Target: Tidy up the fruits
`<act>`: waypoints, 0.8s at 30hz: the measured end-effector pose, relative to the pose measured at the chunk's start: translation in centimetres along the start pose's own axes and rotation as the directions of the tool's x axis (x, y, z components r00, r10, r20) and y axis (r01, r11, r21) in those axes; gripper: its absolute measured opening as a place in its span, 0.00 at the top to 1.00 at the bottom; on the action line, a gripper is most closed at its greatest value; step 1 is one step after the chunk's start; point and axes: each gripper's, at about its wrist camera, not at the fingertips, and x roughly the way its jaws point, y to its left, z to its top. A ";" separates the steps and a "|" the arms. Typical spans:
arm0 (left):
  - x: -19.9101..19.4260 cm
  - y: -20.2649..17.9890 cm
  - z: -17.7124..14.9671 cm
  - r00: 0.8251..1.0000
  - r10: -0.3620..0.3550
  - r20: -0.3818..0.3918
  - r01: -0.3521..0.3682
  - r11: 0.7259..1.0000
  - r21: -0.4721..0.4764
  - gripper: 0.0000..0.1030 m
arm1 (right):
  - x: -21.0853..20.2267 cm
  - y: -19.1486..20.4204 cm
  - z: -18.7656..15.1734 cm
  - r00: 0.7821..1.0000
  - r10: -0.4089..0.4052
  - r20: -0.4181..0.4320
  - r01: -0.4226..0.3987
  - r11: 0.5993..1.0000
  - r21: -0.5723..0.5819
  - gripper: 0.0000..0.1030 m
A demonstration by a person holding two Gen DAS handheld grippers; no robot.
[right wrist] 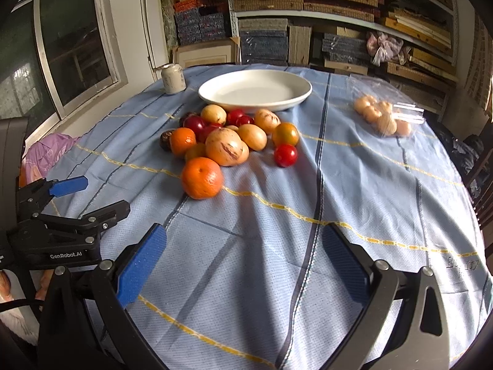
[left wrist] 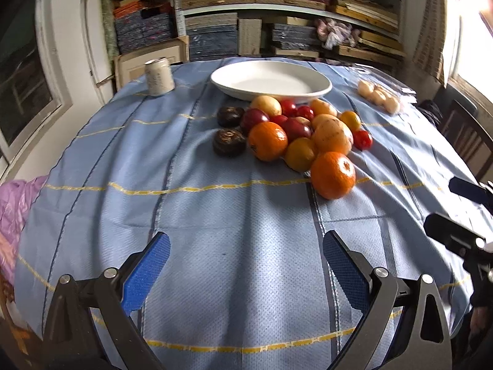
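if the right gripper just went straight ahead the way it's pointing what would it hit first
Probably the blue tablecloth: the open right gripper looks angled down toward bare cloth. If it skimmed above it, the small red fruit and the white plate lie roughly ahead, though depth is unclear.

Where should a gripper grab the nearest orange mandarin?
Grip the nearest orange mandarin across its widest middle, coming from the near side. It sits alone at the front edge of the fruit pile, so both flanks look clear; its round shape probably needs a centred pinch.

"GenRobot.AI" on left gripper point(right wrist: 95, 199); tablecloth point(right wrist: 339, 185) print illegible.
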 end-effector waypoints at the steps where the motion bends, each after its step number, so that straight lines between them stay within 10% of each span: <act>1: 0.2 -0.2 0.0 1.000 -0.004 0.001 0.004 1.000 0.017 0.03 | 0.2 -0.3 0.0 1.000 0.013 -0.001 -0.013 1.000 0.000 0.04; 11: 2.9 0.8 2.1 0.997 -0.073 -0.006 0.073 0.997 0.026 0.03 | 3.2 -1.9 1.3 0.994 0.061 -0.087 -0.063 0.998 -0.017 0.04; 16: 2.9 3.9 2.0 0.974 -0.195 0.113 0.204 0.976 -0.074 0.03 | 1.3 -4.2 1.3 0.996 0.074 0.055 -0.074 0.997 -0.001 0.04; 21: 4.4 4.0 3.2 0.984 -0.172 0.037 0.174 0.982 -0.067 0.03 | 3.4 -5.0 2.6 0.968 0.252 -0.004 -0.251 0.966 0.067 0.04; 24: 5.0 4.1 3.8 0.984 -0.177 0.025 0.178 0.981 -0.078 0.03 | 4.8 -3.8 3.9 0.985 0.173 -0.022 -0.173 0.985 -0.008 0.04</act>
